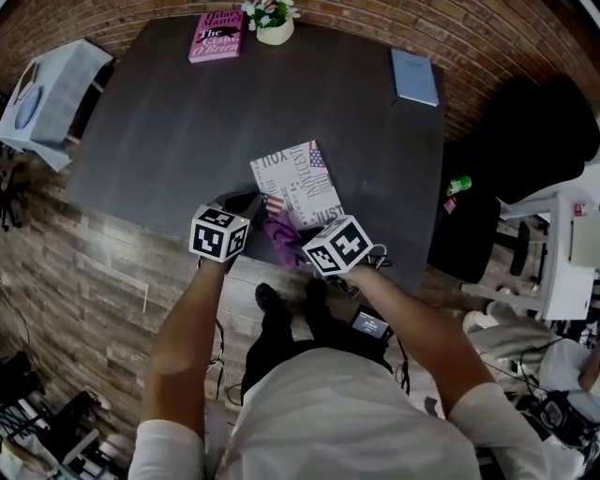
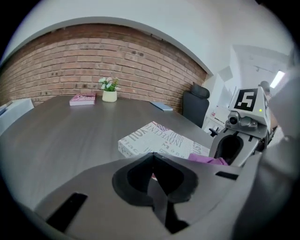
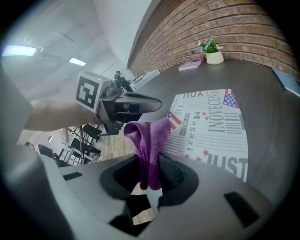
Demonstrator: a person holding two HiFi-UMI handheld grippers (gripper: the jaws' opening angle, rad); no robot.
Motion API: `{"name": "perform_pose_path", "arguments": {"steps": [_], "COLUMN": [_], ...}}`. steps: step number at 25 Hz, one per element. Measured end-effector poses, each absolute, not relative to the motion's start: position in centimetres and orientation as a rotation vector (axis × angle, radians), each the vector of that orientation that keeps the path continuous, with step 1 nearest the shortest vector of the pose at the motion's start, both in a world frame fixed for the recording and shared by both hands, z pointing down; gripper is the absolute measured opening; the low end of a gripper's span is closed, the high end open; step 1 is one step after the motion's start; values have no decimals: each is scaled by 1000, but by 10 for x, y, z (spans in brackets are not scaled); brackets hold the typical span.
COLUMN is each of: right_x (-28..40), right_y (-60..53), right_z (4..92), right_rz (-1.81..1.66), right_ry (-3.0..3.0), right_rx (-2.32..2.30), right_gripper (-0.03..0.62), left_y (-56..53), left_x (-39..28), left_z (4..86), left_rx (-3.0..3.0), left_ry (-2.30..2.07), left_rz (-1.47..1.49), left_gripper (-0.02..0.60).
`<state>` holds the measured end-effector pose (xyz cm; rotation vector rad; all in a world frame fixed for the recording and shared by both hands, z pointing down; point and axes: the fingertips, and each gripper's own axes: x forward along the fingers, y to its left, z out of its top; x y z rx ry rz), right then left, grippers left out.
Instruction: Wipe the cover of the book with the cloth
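Looking down from the head view, the book point(image 1: 298, 183) lies flat near the front edge of the tabletop point(image 1: 169, 122), printed cover up. The cloth point(image 1: 281, 236) hangs bunched at the book's near left corner, carried by the right gripper point(image 1: 298, 242). The left gripper point(image 1: 246, 204) sits just beside that same corner. The cloth is in hand and brought to the book, but nearly all the cover lies bare ahead of it, so I judge the wiping is barely begun or not yet begun. A pink book point(image 1: 217, 36), a plant point(image 1: 272, 19) and a blue book point(image 1: 414, 77) stand well apart at the far edge.

From the left gripper view, the jaws are closed together with nothing between them. The book's near corner shows just beyond their tips; whether they rest on it I cannot tell. The cloth peeks out to the right, under the right gripper.

From the right gripper view, the jaws are clamped on the cloth, which stands up between them as a folded purple bundle. The cover spreads out beyond and to the right. Whether the cloth touches it cannot be told. What is left, as I judge it, is to press the cloth down and sweep it over the cover.
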<state>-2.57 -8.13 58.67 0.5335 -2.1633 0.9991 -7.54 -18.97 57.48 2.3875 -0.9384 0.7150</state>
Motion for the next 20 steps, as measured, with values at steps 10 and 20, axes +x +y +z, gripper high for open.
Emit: {"name": "perform_pose_path", "arguments": {"steps": [10, 20], "right_x": [-9, 9], "right_y": [-82, -92], "right_z": [601, 598], "right_rz": [996, 910], "right_ry": [-2114, -2085], "right_rx": [604, 612], "right_gripper": [101, 100], "left_y": [-204, -210], "left_x": [-44, -45], "left_z": [611, 607], "left_rx": [2412, 2369], "left_ry": [-709, -662], "left_rz": [991, 1083], "left_gripper": [7, 6]}}
